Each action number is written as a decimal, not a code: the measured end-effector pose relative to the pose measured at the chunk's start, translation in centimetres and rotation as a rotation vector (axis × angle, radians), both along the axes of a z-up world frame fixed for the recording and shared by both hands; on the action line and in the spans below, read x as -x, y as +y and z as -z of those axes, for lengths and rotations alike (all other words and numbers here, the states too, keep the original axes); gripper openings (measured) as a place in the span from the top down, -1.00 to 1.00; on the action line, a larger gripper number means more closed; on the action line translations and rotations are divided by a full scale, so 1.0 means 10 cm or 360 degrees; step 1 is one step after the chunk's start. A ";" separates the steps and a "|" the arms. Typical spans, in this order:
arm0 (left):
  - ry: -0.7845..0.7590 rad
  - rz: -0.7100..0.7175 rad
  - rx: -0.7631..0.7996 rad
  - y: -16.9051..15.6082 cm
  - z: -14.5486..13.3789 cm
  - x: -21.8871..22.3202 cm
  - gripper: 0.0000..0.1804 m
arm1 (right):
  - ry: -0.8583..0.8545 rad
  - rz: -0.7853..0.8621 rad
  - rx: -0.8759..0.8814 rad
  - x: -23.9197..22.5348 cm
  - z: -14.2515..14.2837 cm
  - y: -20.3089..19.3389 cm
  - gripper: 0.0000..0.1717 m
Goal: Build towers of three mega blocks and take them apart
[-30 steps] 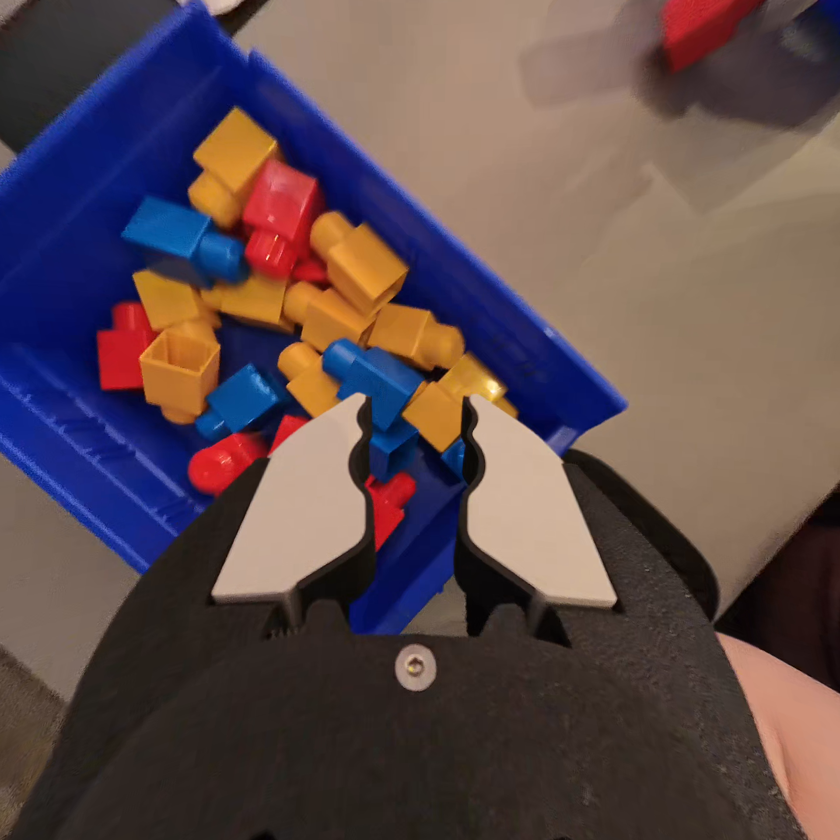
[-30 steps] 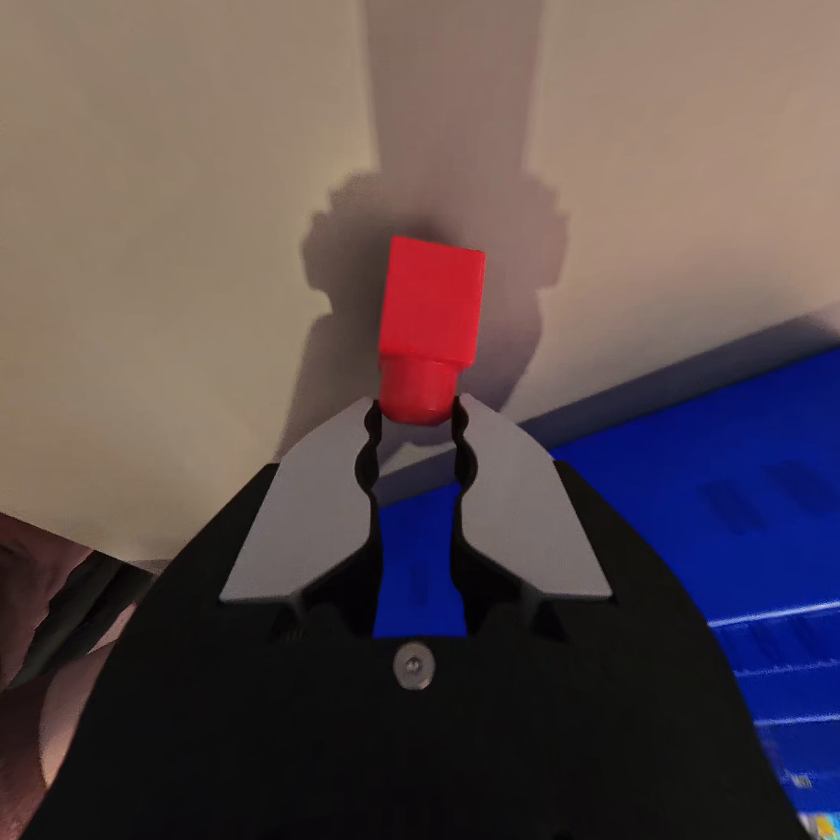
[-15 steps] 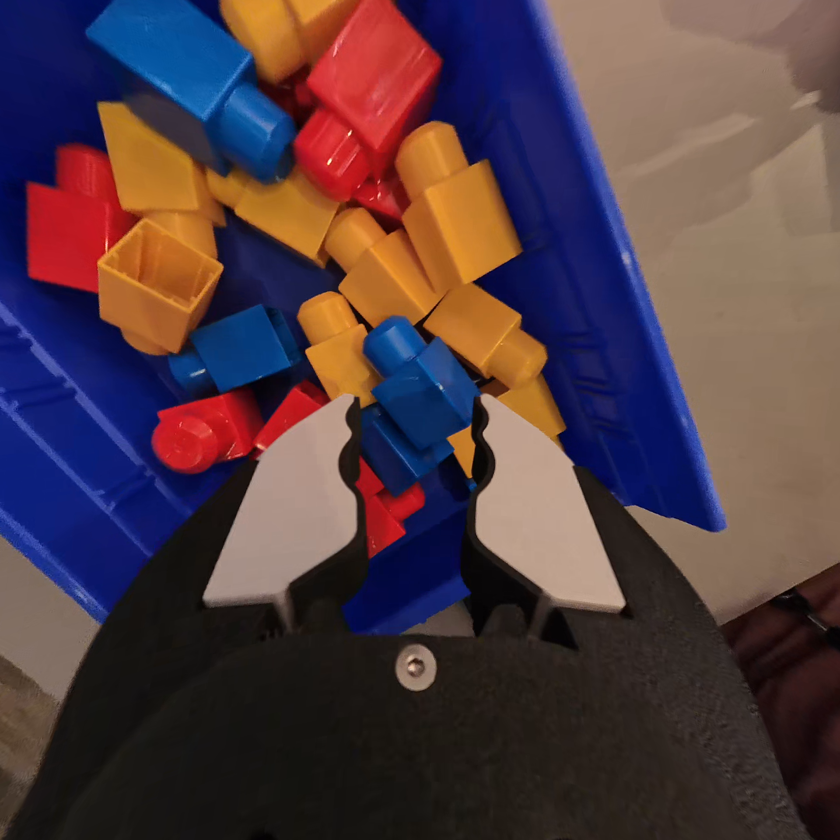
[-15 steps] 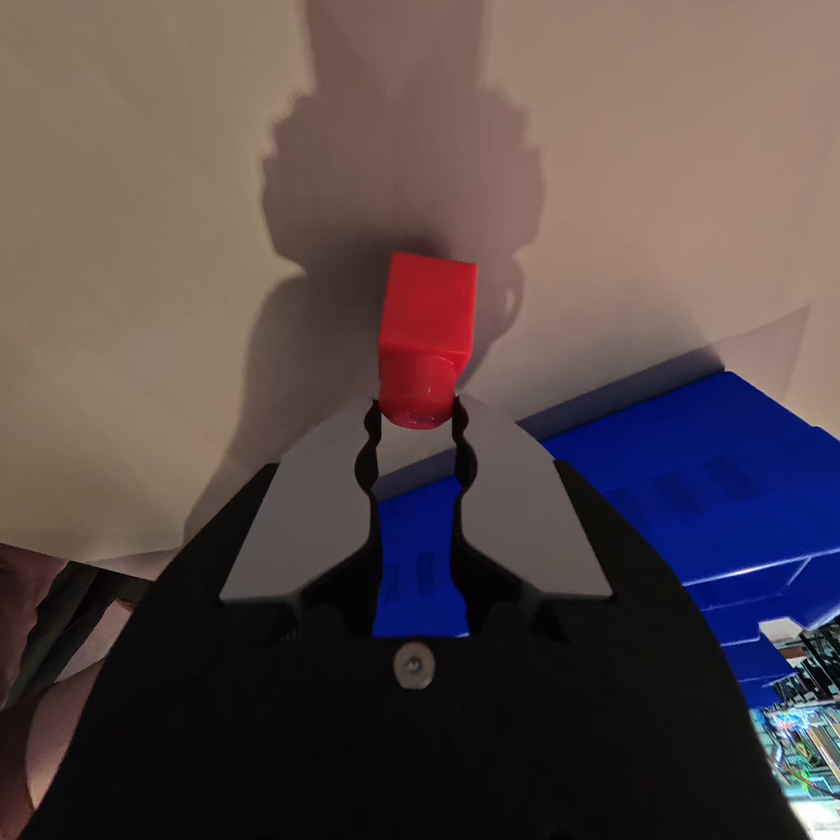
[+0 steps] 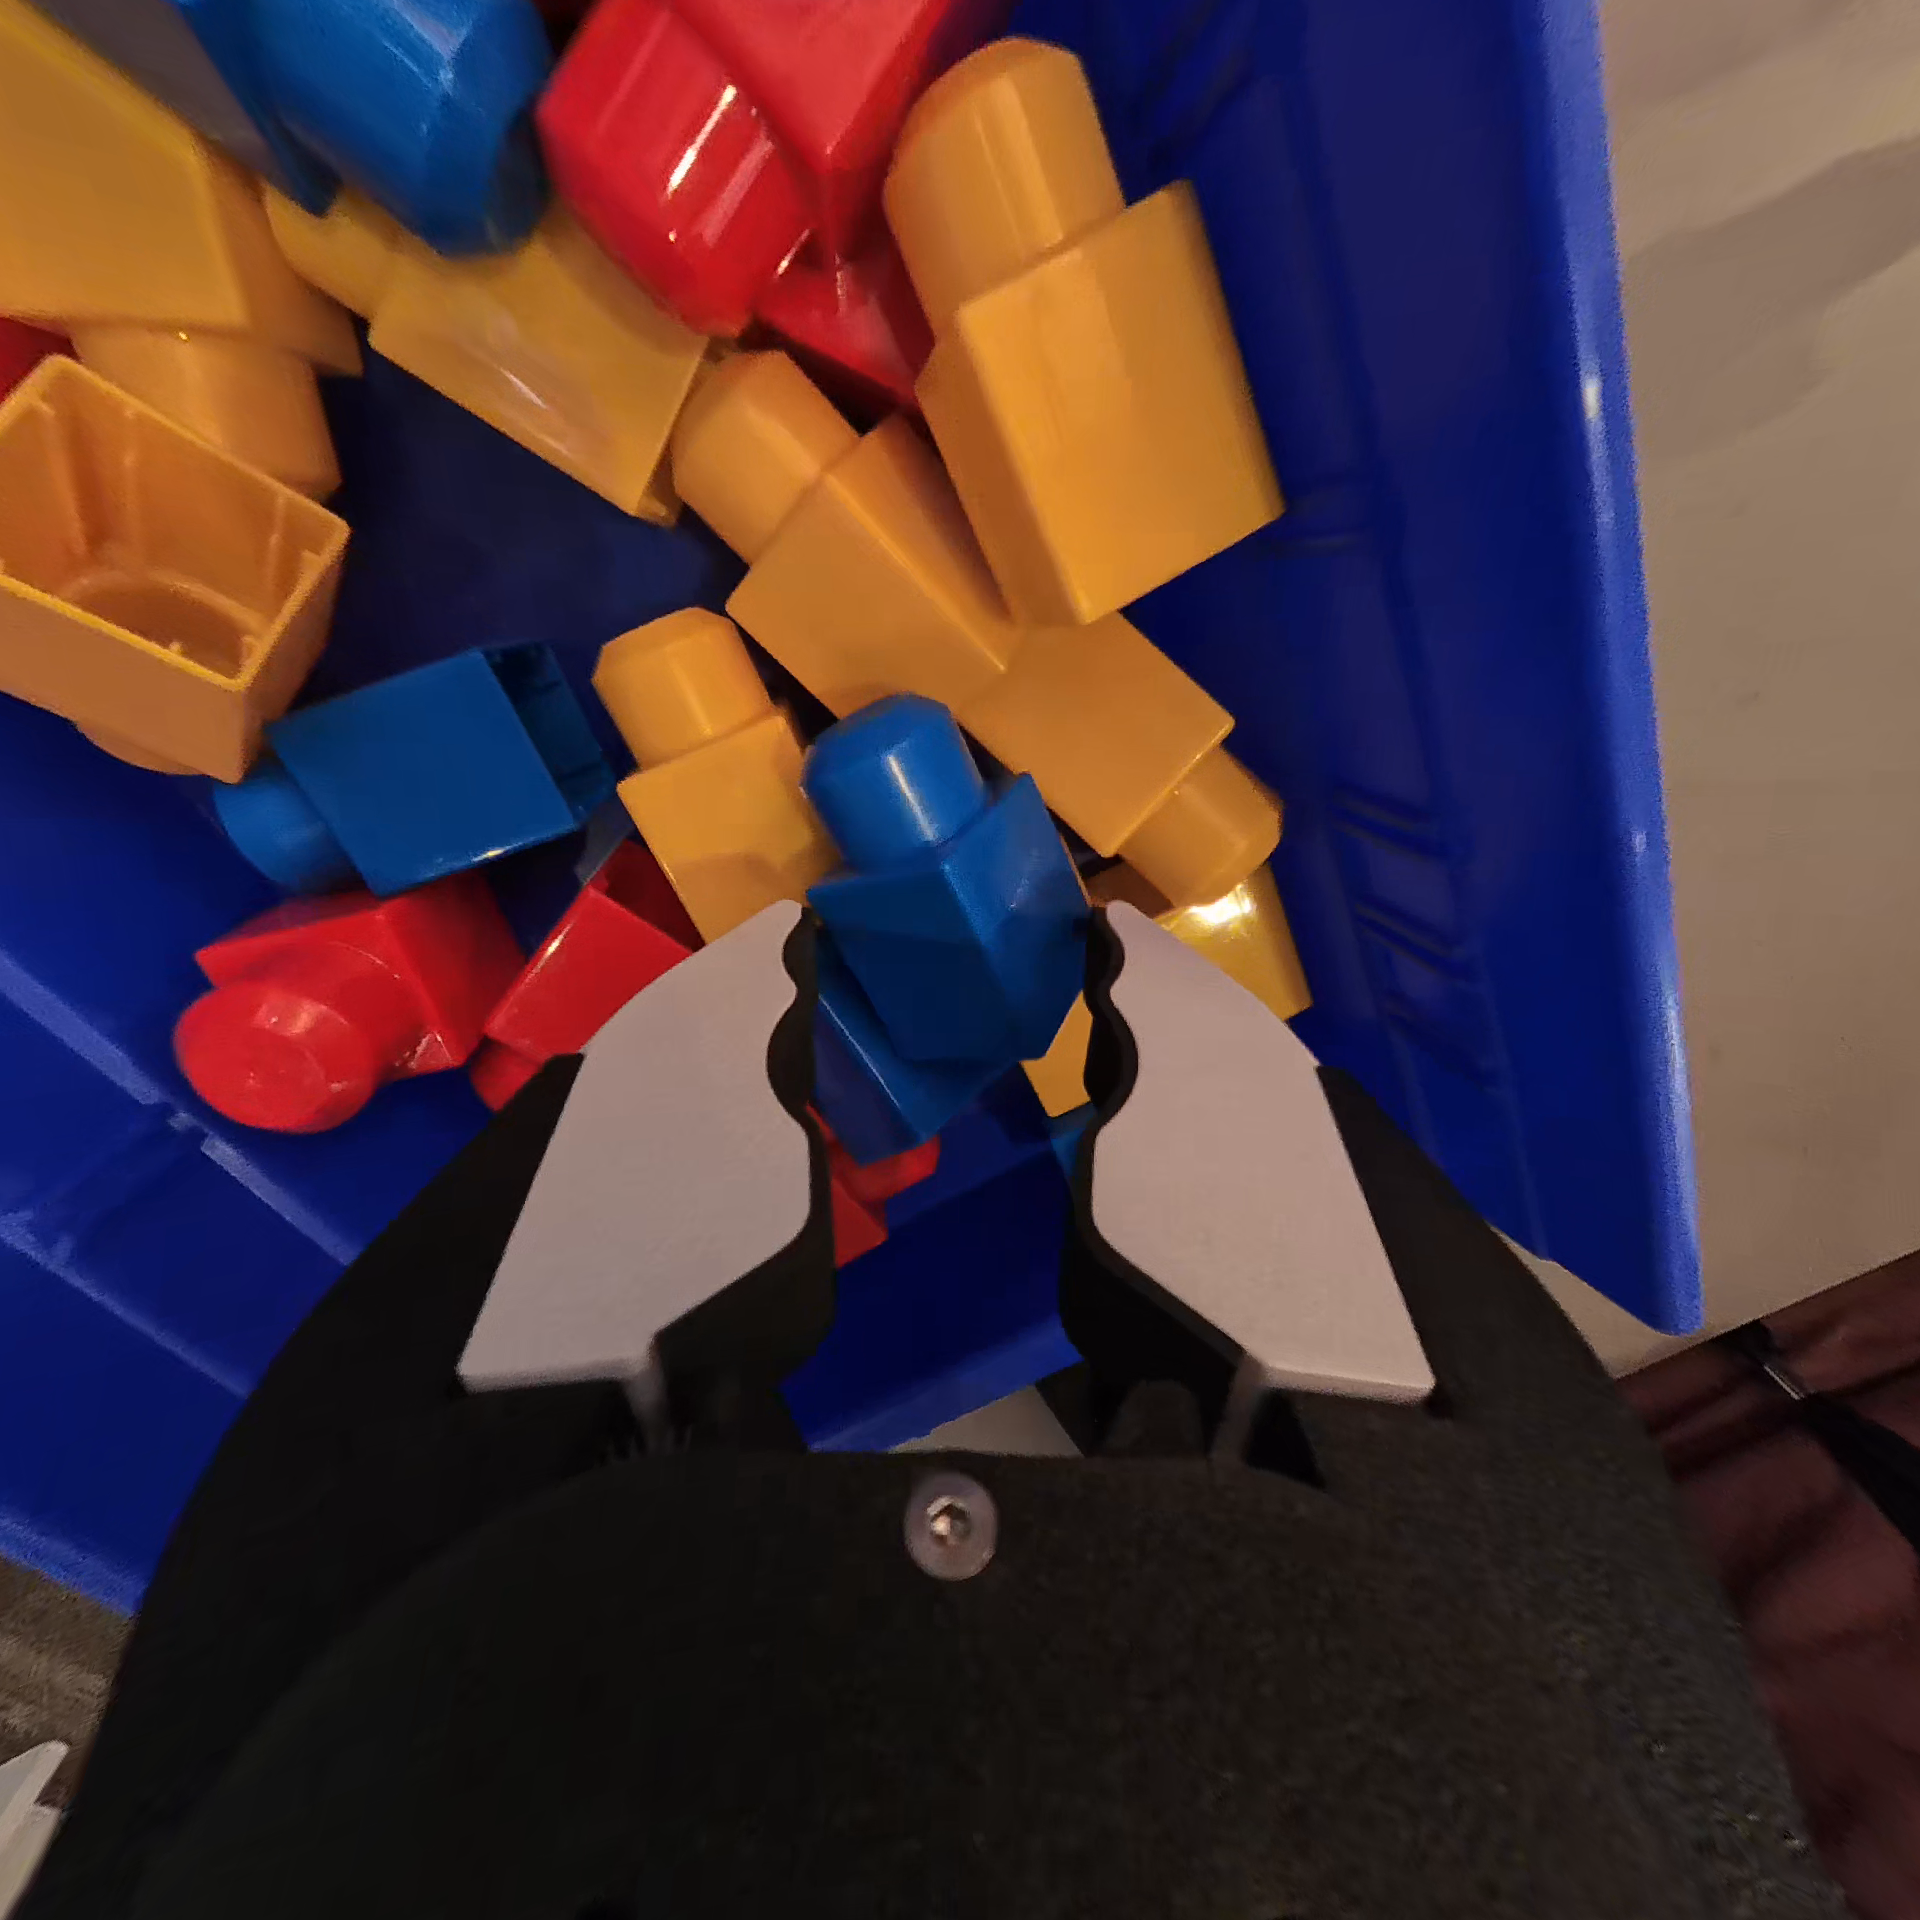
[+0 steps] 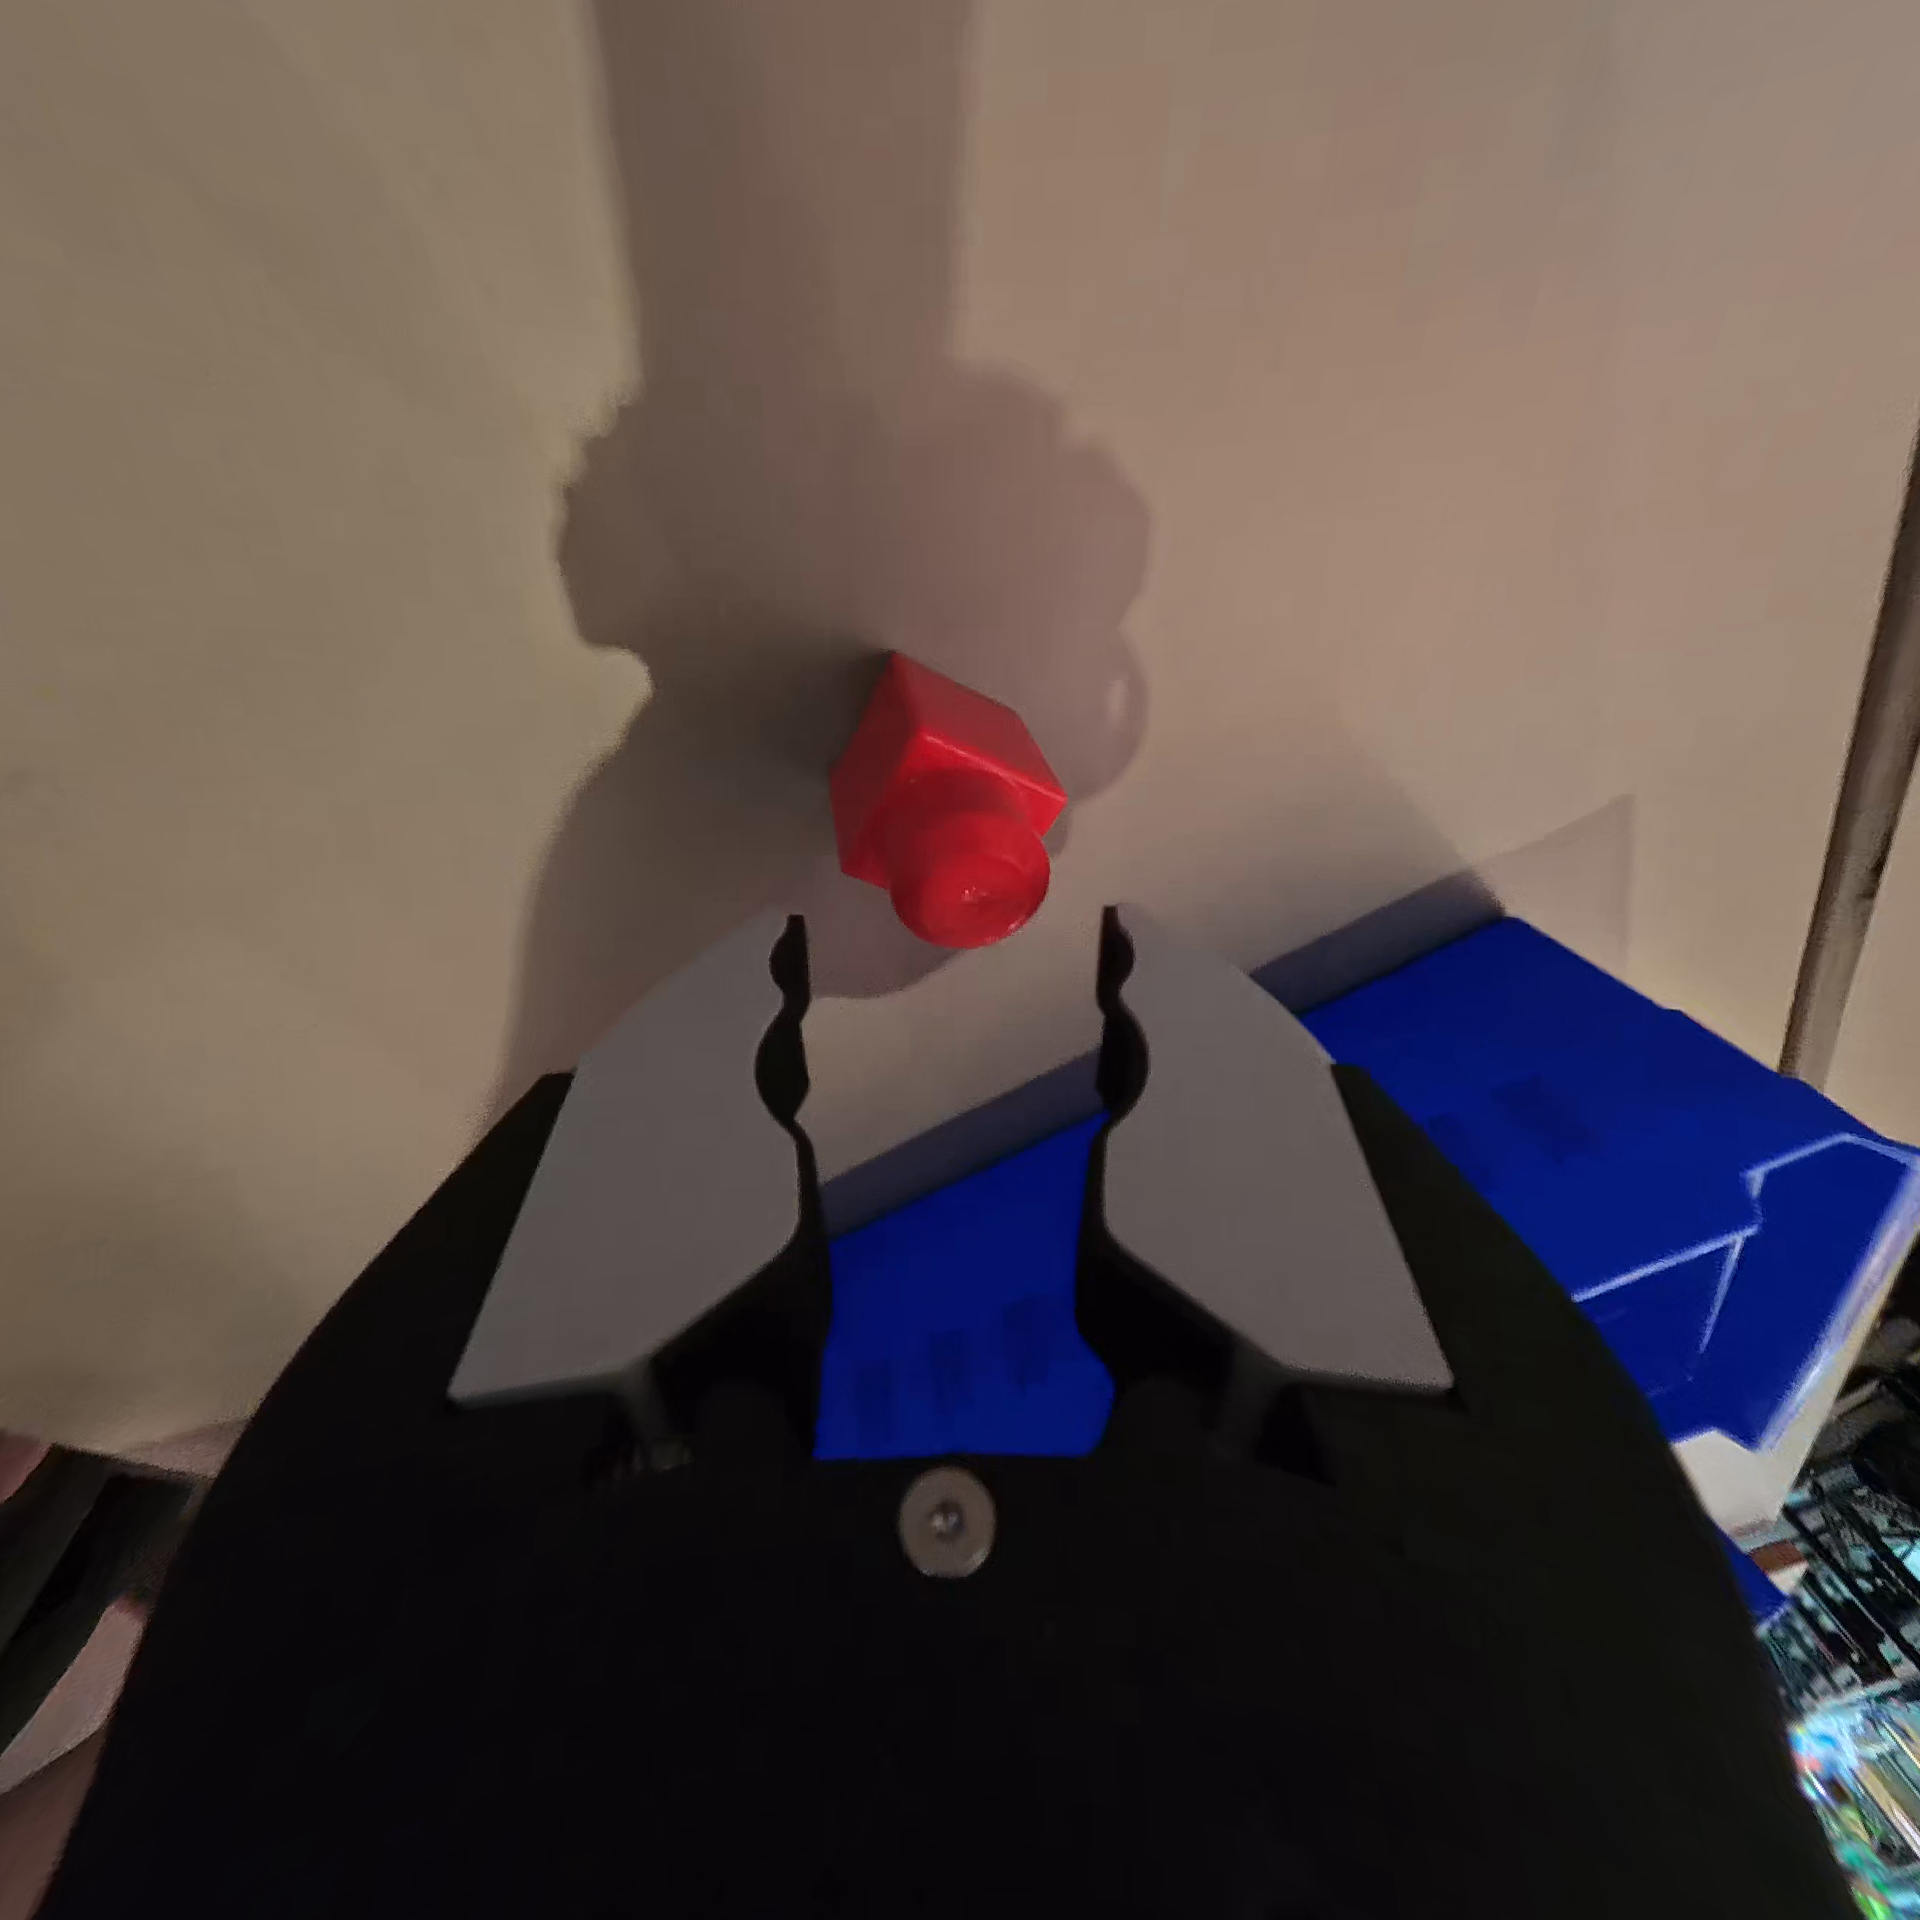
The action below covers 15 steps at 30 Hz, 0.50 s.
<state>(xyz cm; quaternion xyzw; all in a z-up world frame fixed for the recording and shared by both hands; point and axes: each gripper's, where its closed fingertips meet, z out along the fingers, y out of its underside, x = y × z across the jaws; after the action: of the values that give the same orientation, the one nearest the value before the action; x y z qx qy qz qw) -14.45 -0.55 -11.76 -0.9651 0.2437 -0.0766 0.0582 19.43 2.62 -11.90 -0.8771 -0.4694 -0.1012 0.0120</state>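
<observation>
Mega blocks (image 5: 1091,405), light, rigid, slick plastic, filled the blue bin (image 5: 1455,623); your left tongs (image 5: 951,920) straddled a blue block (image 5: 956,935), unclamped, while right tongs (image 6: 951,920) gaped empty near a red block (image 6: 935,779) on the worktop (image 6: 312,416).

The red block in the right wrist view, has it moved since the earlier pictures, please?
Yes. The red block has left the right gripper, whose fingers stand apart, and sits on the table.

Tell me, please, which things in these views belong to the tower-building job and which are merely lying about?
Part of the job:
- red mega block, on the table ahead of the open right gripper
- blue mega block between the left gripper fingers
- blue bin of yellow, red and blue blocks

Just lying about:
- second blue bin
- clutter at lower right
</observation>
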 end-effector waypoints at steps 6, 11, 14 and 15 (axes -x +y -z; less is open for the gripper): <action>-0.0003 0.0117 -0.0019 -0.03 -0.03 -0.02 0.49 | 0.0177 -0.0012 -0.0165 -0.04 -0.14 -0.05 0.34; -0.0089 0.0137 -0.0075 -0.05 -0.17 -0.02 0.53 | 0.0451 -0.0020 -0.0247 -0.02 -0.16 -0.13 0.40; -0.0190 0.0145 -0.0170 -0.07 -0.35 -0.01 0.53 | 0.0527 -0.0032 -0.0279 -0.02 -0.18 -0.11 0.40; -0.0260 0.0150 -0.0213 -0.08 -0.44 -0.04 0.53 | 0.0566 -0.0041 -0.0296 0.00 -0.20 -0.09 0.41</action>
<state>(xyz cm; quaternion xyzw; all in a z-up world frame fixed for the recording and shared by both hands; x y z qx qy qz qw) -14.06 -1.36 -7.36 -0.9370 0.2878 -0.1413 0.1385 19.38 1.68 -9.87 -0.8702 -0.4597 0.0125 0.1769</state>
